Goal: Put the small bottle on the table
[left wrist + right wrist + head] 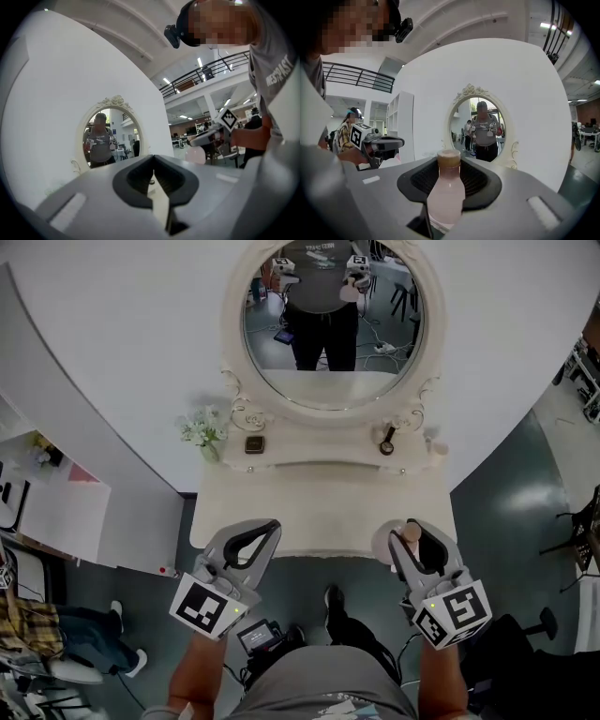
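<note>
A small bottle (445,197) of pale pink liquid with a tan cap stands upright between the dark pads of my right gripper (449,187), which is shut on its body. In the head view the small bottle (410,536) and right gripper (413,540) hang just off the front right corner of the white dressing table (319,502). My left gripper (272,527) hovers at the table's front left edge. Its jaws meet at the tips with nothing between them, and the left gripper (153,180) points toward the mirror.
An oval mirror (333,315) rises behind the table. On the back shelf sit a vase of white flowers (204,432), a small dark square item (254,443) and a dark round item (387,442). A pale round object (382,545) lies below the right gripper.
</note>
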### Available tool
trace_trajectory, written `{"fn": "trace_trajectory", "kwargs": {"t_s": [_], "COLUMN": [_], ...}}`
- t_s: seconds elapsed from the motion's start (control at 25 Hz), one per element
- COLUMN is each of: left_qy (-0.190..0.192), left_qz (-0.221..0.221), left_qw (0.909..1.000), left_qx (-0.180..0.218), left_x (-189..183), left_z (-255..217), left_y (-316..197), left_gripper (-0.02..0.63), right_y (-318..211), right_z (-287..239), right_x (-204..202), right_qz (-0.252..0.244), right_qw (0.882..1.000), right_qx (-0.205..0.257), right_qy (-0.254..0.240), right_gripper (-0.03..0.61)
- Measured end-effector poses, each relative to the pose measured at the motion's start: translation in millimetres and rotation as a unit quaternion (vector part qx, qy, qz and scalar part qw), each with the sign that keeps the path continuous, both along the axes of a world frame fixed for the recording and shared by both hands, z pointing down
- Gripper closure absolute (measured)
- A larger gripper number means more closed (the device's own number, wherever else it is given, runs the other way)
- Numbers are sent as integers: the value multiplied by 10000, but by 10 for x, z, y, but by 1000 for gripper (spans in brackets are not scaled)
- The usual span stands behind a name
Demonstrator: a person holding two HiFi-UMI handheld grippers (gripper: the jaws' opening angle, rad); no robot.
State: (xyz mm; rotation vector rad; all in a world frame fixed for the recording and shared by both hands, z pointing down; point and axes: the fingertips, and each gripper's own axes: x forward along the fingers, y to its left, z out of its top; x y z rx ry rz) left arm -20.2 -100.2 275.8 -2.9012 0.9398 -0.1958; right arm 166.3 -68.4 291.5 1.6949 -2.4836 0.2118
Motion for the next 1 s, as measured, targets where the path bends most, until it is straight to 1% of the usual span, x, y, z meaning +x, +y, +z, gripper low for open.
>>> {"fn": "trace_trajectory", "kwargs": {"t_s": [0.48, 1.0], "left_qy": [-208, -305], "left_qz": [-151, -369], "left_qw": [9995, 9977], "left_qx": [-204, -489], "left_x": [265, 286], "left_z": [349, 777], "left_y": [-688, -1242], "left_gripper": [615, 615], "right_y": [-840, -1639], "right_z": [398, 904], "right_x": [208, 164], "right_qz": [-181, -391], "right_qw": [9995, 9979], "right_qx": [-260, -515], "right_qy": [36, -10], "right_gripper": [433, 433]}}
